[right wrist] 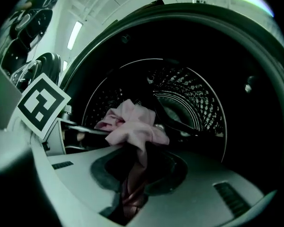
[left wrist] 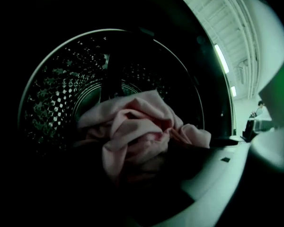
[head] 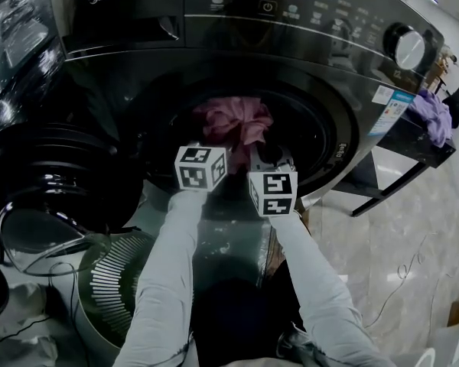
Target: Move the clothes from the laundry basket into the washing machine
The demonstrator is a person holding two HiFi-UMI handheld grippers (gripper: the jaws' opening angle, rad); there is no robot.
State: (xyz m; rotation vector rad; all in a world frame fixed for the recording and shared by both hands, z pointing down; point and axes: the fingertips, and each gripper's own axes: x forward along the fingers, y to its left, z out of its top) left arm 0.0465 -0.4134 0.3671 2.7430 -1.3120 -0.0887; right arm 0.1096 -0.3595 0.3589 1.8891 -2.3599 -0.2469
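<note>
A crumpled pink garment (head: 236,121) lies in the mouth of the dark washing machine (head: 138,21). Both grippers reach level into that opening, side by side. My left gripper (head: 214,147) is at the garment's left; in the left gripper view the bunched garment (left wrist: 137,131) fills the space ahead of the widely parted, shadowed jaws. My right gripper (right wrist: 131,193) has a strand of the garment (right wrist: 132,131) running down through the narrow gap between its jaws. The perforated drum (right wrist: 189,93) is behind the cloth.
The machine's round door (head: 53,182) stands open at the left. A white slotted laundry basket (head: 115,281) sits below it, beside my left sleeve. A purple cloth (head: 432,113) hangs on a dark rack at the right. Pale tiled floor (head: 398,243) stretches to the right.
</note>
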